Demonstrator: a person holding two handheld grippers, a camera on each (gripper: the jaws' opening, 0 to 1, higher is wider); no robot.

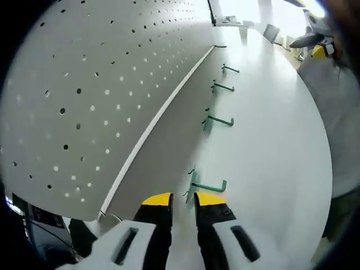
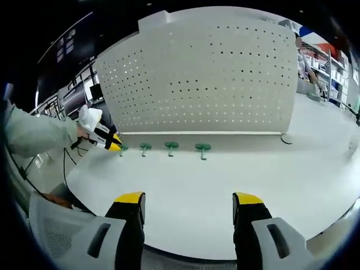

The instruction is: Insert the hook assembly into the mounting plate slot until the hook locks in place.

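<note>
Left gripper, held out from a pale sleeve, sits at the leftmost green hook; jaws narrow, hook just ahead of the tips, contact unclear. Four green hooks stand in a row along the foot of the white pegboard on the white table. Right gripper hangs back over the table, jaws wide, empty.
</note>
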